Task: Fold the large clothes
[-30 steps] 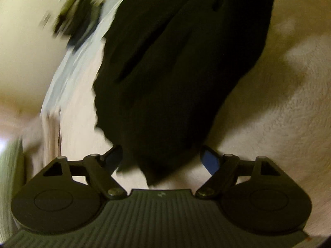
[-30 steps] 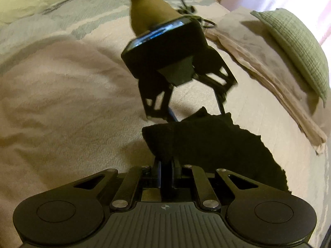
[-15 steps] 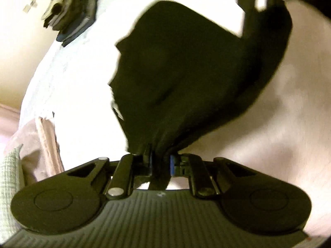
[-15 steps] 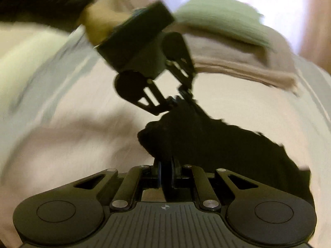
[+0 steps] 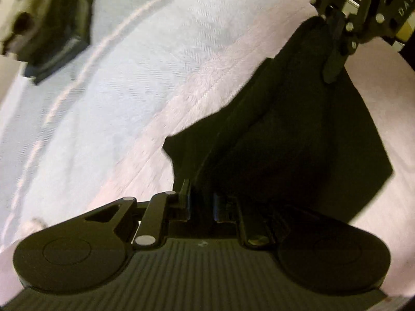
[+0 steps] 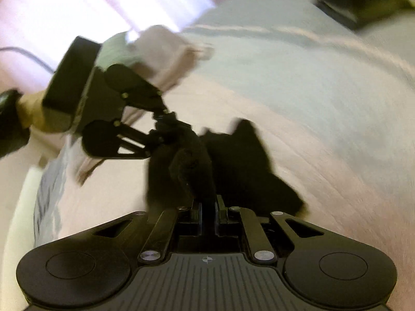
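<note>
Gripping opposite edges of a black garment (image 5: pixel 298 134), both tools are holding it stretched above the pink bedspread (image 5: pixel 160 119). The left gripper (image 5: pixel 201 202) is clamped on the near corner; the right gripper (image 6: pixel 207 207) is pinching the other end, its fingers (image 6: pixel 198 213) closed together on cloth.

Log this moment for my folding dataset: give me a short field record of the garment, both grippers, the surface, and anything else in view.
garment: black garment, lifted between two grippers, partly hanging over the bed
left gripper: shut on one edge of the garment
right gripper: shut on another edge
surface: bed with a pale pink fuzzy blanket and a light blue-grey cover
other items: dark blurred object at the bed's far edge; what it is cannot be told
image quality: motion blur in both views
</note>
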### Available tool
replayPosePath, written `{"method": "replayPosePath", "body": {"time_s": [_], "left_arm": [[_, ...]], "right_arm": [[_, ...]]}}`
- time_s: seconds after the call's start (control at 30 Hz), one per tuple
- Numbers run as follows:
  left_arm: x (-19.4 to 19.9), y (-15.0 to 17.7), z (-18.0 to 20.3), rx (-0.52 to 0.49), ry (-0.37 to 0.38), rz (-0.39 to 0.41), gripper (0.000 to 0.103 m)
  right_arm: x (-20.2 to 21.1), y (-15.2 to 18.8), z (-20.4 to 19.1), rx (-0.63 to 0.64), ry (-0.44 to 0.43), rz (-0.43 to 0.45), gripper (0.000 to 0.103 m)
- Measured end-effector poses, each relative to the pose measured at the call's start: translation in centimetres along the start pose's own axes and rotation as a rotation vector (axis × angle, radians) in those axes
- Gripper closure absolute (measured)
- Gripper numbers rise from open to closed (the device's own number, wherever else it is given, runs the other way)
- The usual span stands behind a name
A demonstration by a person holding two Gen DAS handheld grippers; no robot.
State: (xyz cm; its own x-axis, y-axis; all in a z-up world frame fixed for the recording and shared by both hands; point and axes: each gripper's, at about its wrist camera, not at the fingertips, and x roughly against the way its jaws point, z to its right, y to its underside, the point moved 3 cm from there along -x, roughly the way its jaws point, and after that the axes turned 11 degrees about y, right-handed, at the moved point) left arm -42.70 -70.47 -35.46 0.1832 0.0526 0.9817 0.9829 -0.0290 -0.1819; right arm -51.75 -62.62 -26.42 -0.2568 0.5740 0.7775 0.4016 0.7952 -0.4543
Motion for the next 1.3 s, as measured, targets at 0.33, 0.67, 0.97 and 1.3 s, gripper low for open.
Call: {"method": "replayPosePath", "body": {"time_s": [0.33, 0.67, 0.97, 1.3], "left_arm": [[-0.6, 1.8, -4.0, 0.349, -0.056, -0.001, 0.065], [0.4, 8.7, -0.5, 0.931, -0.065, 0.158, 0.066], [-6.4, 8.9, -3.8, 1.015, -0.045, 0.259, 0.061], [0.8, 14.2, -1.4, 1.212, -0.094, 0.311, 0.066]], "right_arm": [[0.6, -0.9, 8.4, -0.173, 0.054, -0.100, 0.072], [-1.7, -2.8, 5.3, -0.086, 0.035, -0.050, 0.071], [-6.3, -3.3, 7.9, 0.002, 0.125, -0.100, 0.087], [-1.3, -4.1, 1.1, 0.291, 0.121, -0.026, 0.082]]}}
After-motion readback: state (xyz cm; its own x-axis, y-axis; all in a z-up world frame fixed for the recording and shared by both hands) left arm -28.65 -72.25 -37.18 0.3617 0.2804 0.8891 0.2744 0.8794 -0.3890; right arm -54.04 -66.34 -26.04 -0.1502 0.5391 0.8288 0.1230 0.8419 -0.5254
